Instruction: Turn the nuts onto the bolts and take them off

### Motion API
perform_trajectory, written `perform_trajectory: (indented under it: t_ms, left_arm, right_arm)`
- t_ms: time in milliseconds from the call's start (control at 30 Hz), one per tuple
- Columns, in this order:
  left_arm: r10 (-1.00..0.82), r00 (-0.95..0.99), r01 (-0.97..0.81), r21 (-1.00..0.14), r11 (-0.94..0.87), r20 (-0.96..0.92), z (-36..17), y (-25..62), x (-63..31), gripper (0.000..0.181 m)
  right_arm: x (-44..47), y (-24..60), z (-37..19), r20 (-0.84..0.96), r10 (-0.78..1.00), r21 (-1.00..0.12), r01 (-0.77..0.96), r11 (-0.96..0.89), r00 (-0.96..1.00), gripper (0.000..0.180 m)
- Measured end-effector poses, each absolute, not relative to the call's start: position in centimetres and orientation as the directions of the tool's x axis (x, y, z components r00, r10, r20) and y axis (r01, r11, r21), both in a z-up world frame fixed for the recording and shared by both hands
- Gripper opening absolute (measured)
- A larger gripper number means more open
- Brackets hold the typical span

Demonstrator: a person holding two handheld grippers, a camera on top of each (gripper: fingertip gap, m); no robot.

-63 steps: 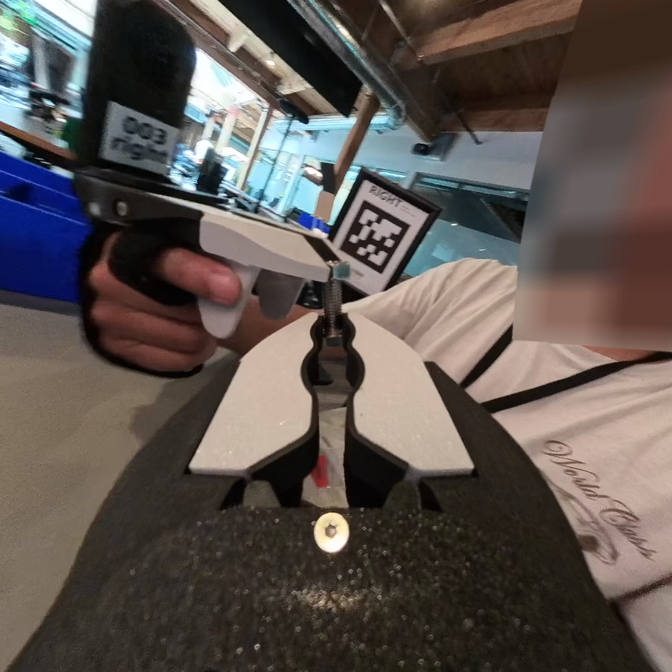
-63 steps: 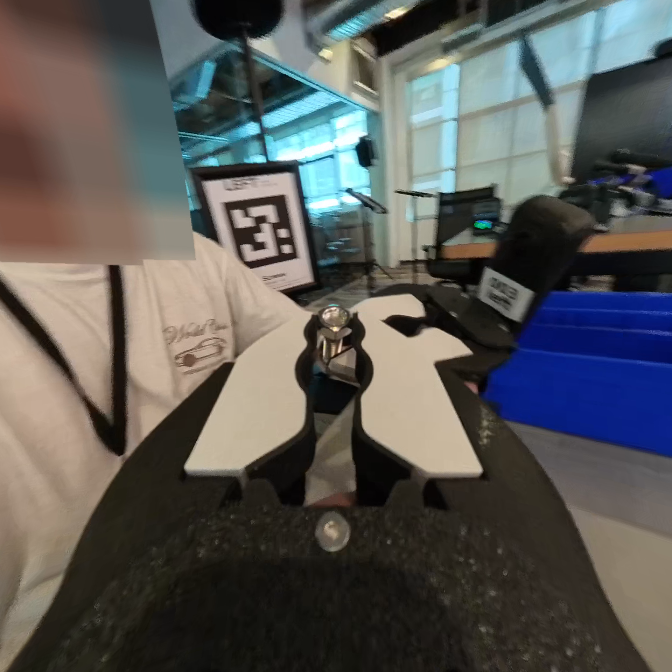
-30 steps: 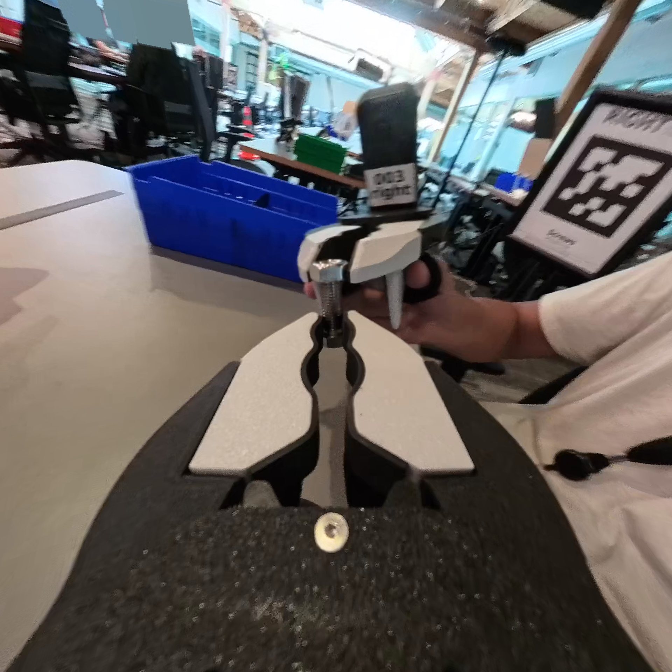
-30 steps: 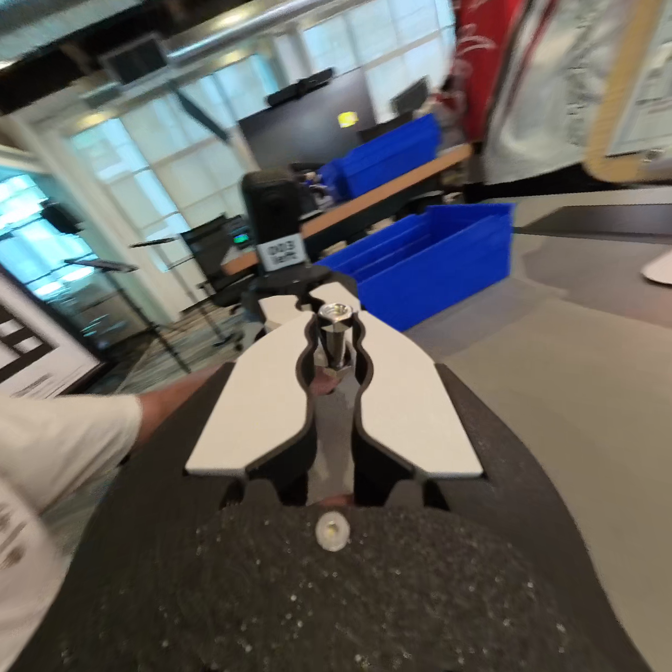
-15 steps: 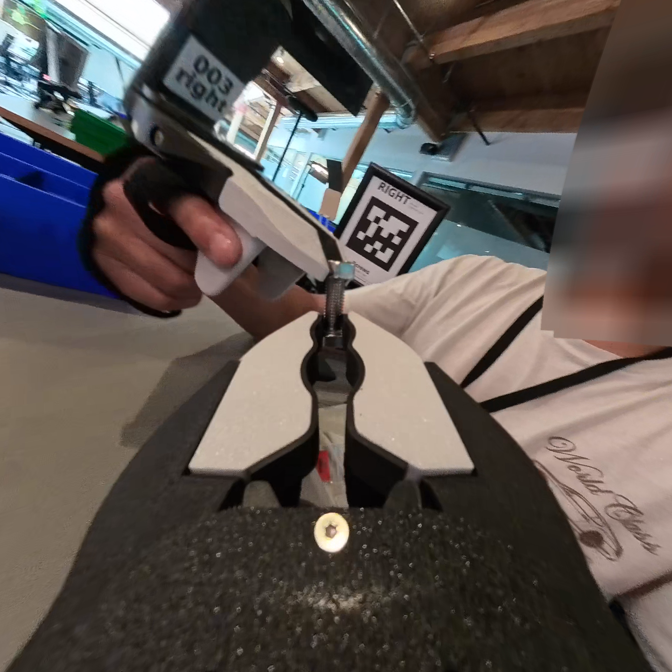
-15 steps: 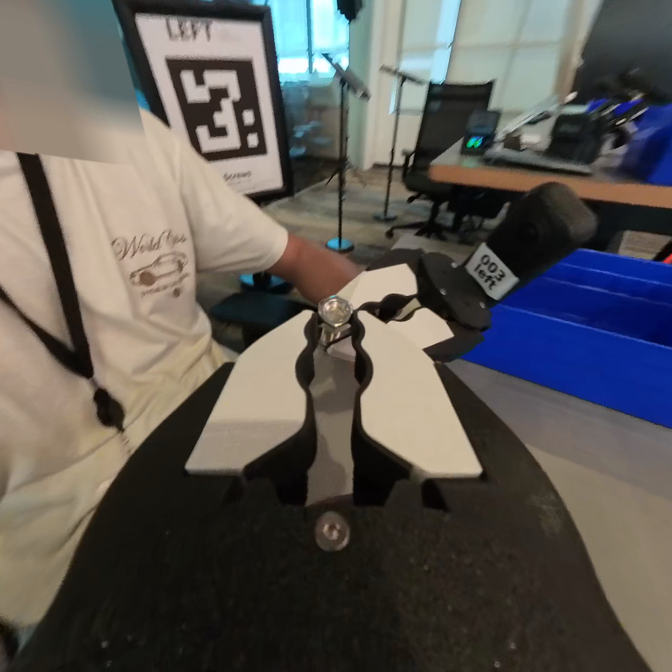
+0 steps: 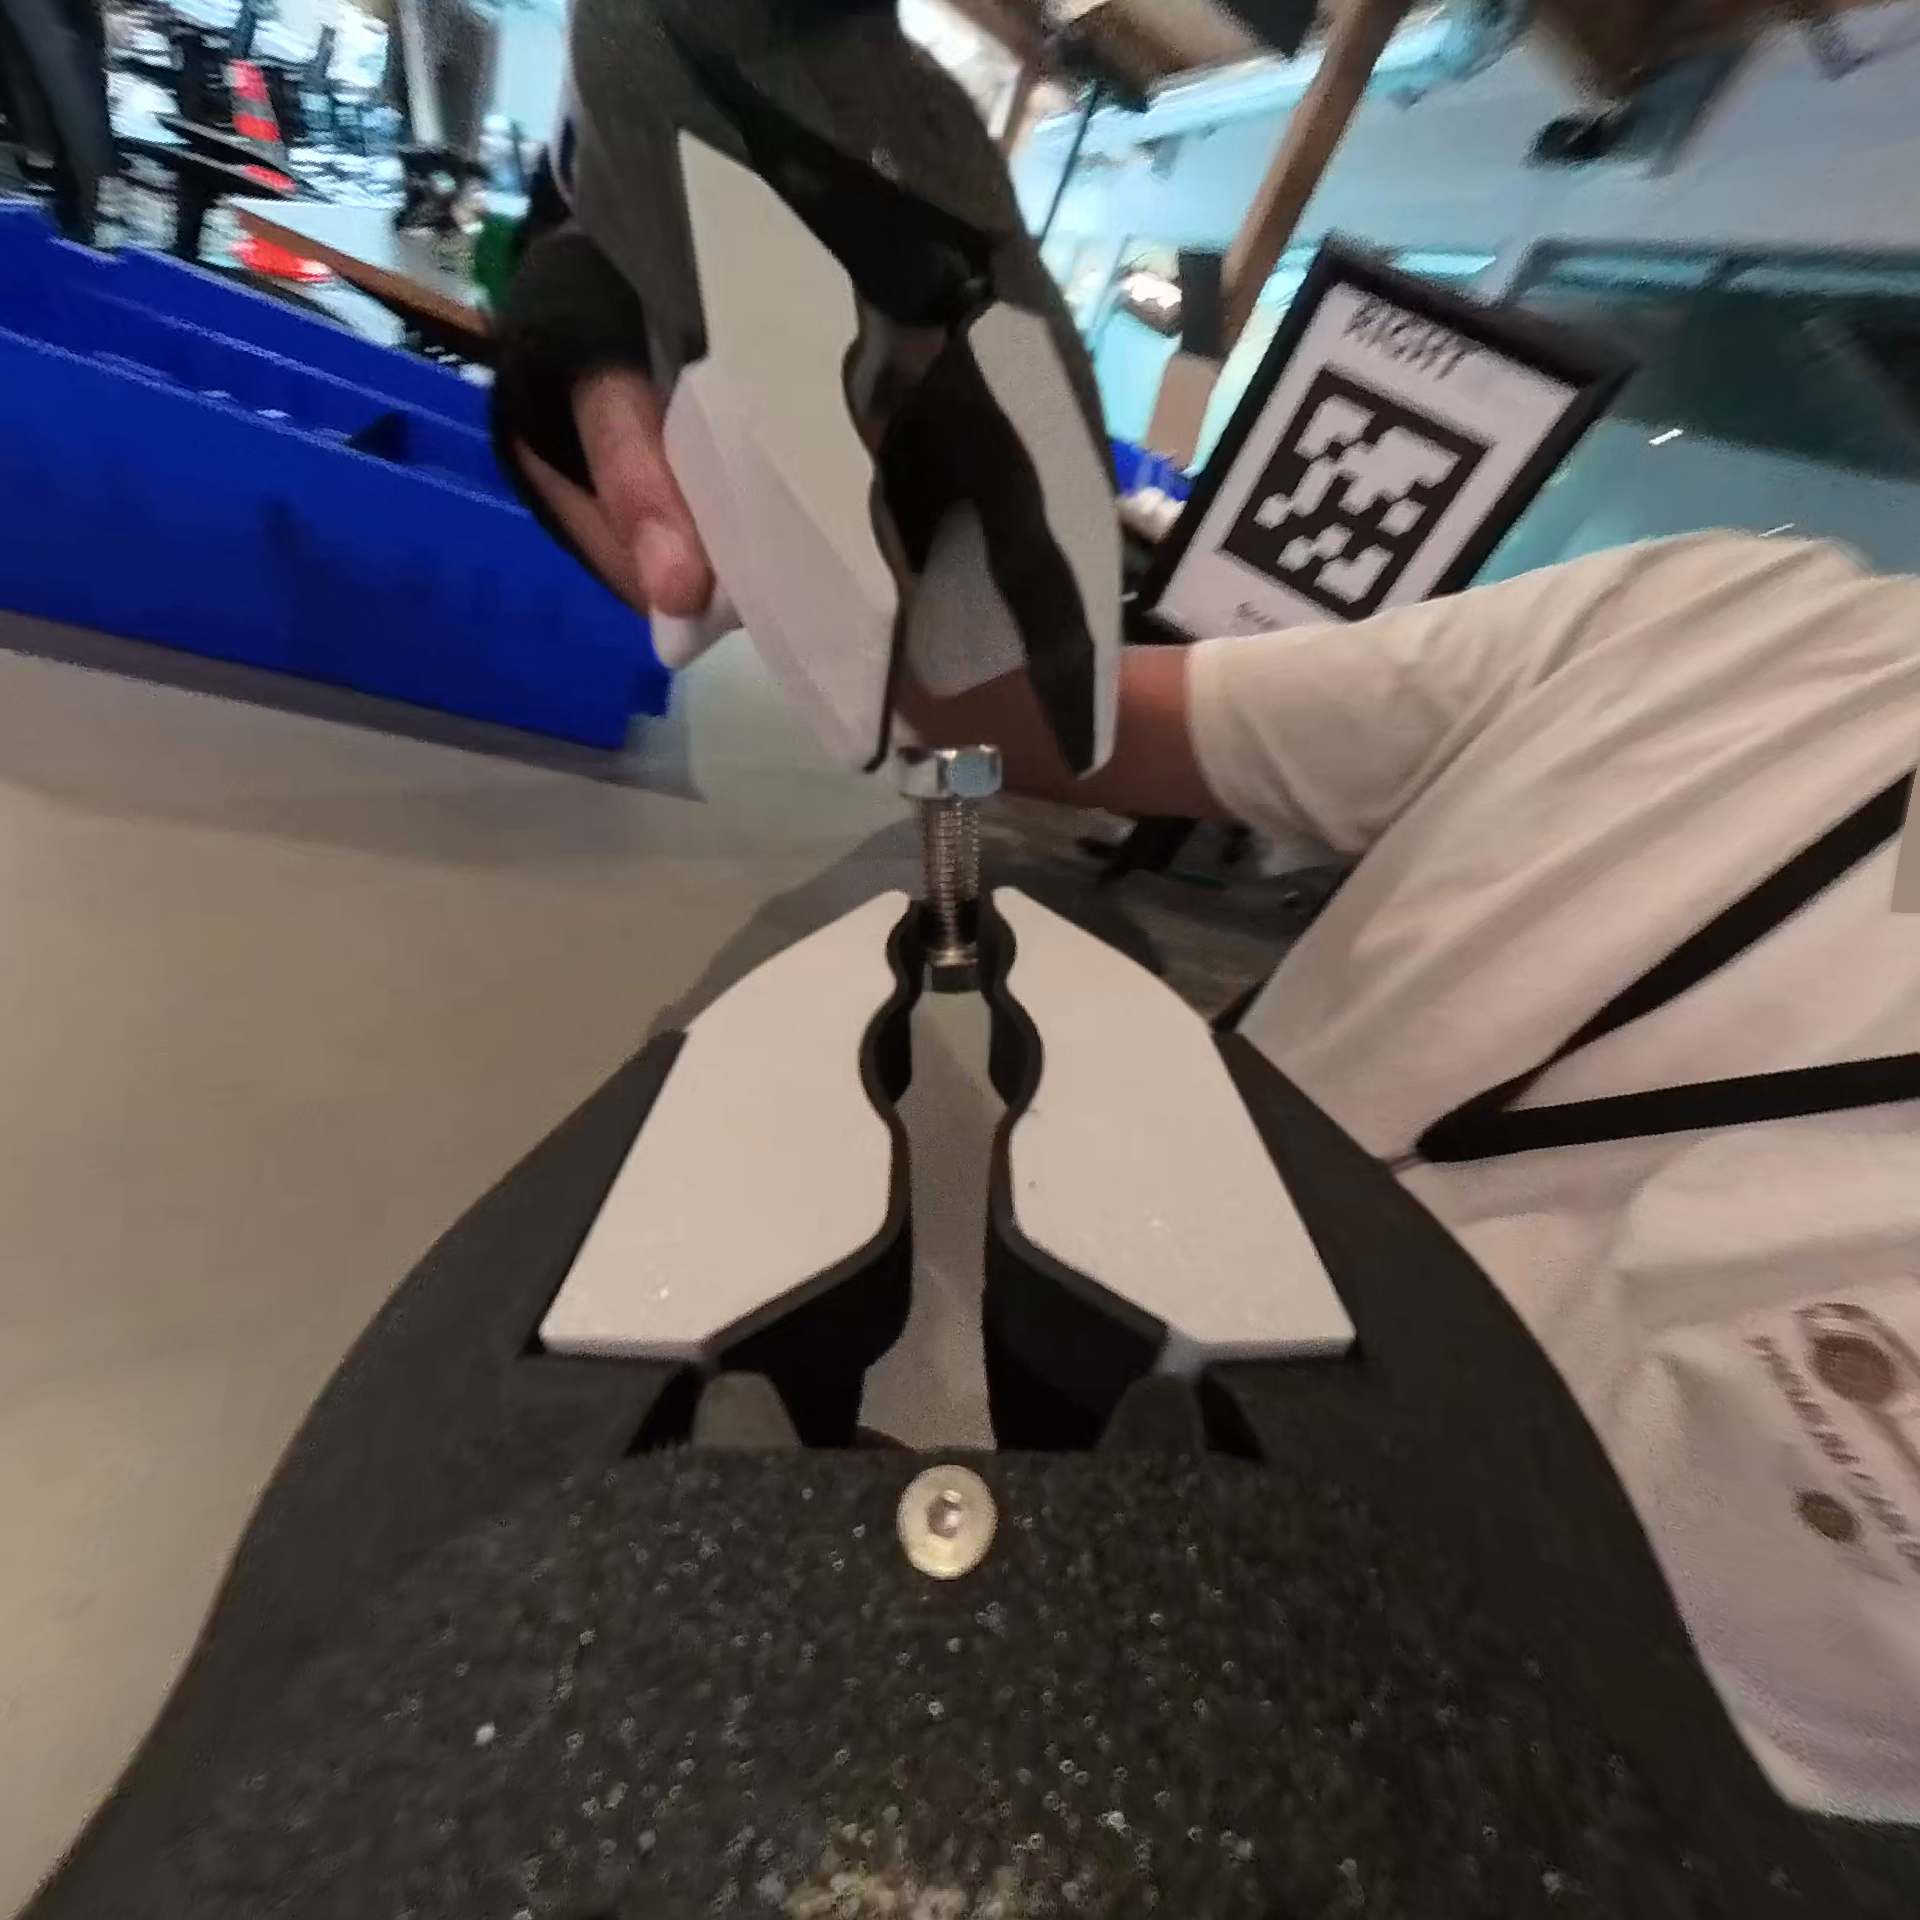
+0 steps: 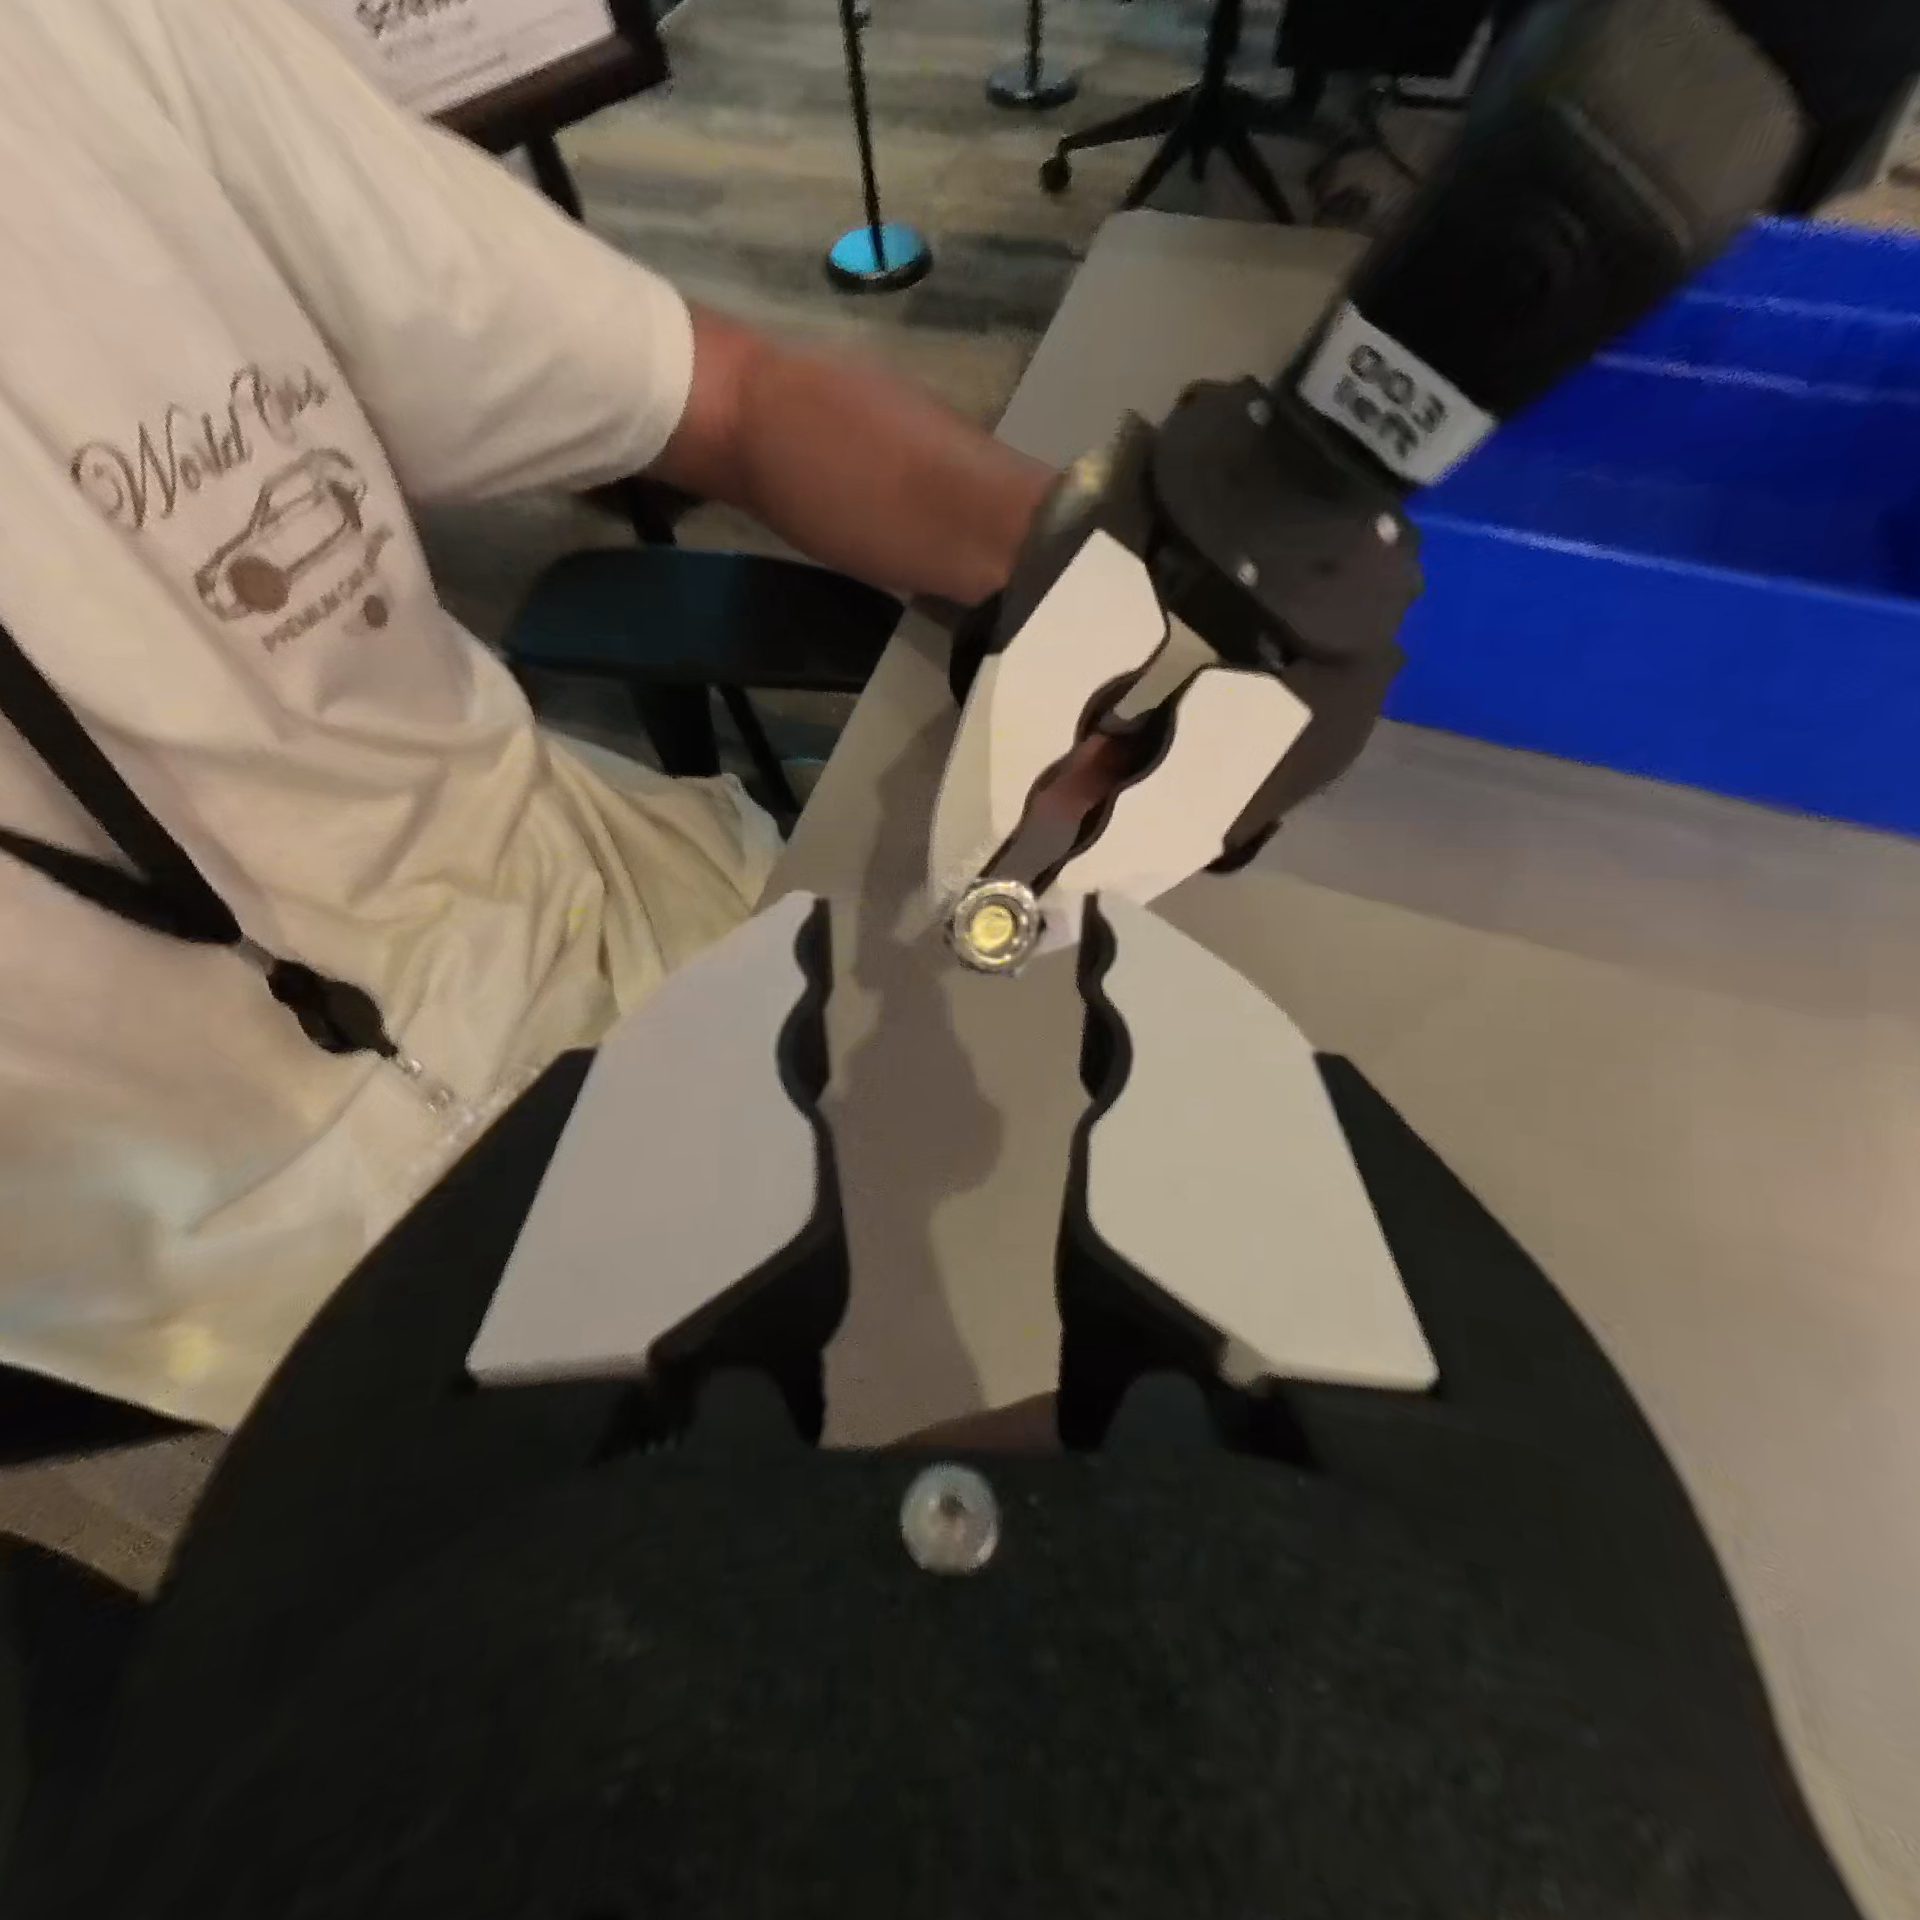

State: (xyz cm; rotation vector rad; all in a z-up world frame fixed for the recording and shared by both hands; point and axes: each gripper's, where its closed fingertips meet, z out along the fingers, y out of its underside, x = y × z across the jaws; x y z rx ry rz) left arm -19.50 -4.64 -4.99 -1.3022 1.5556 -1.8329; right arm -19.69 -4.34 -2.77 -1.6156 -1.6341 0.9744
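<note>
A silver hex bolt [image 7: 951, 831] stands upright with its lower end in my left gripper [image 7: 951, 914]. The left gripper is shut on the nut [image 7: 951, 966] threaded on that end. My right gripper [image 7: 982, 753] hangs above, open, with its fingertips either side of the bolt head and not clamping it. In the right wrist view I look down on the bolt head [image 8: 992, 925], which sits between the spread fingers of the right gripper [image 8: 951, 909]. The left gripper [image 8: 1023, 883] reaches in from the upper right, shut under the head. The nut is hidden there.
A blue bin [image 7: 260, 520] stands on the grey table [image 7: 312, 1039] behind the grippers; it also shows in the right wrist view [image 8: 1662, 520]. The person's white-shirted torso [image 7: 1558, 935] is close on one side. A framed marker sign [image 7: 1361, 478] stands behind. Left and right tips are no more than a few centimetres apart.
My right gripper has opened and let go of the bolt head it was clamping. It has swung to point straight down over the bolt. The left gripper keeps its hold.
</note>
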Motion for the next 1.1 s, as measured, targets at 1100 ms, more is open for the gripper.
perform_trajectory:
  t_ms: [1100]
  left_arm:
    - [-0.782,-0.473,-0.405,-0.888,-0.217,0.407,-8.4,-5.2,-19.7,0.009]
  right_arm:
    - [-19.2,-3.5,-7.0,0.678,0.269,0.178,0.508,0.843,-0.684,0.018]
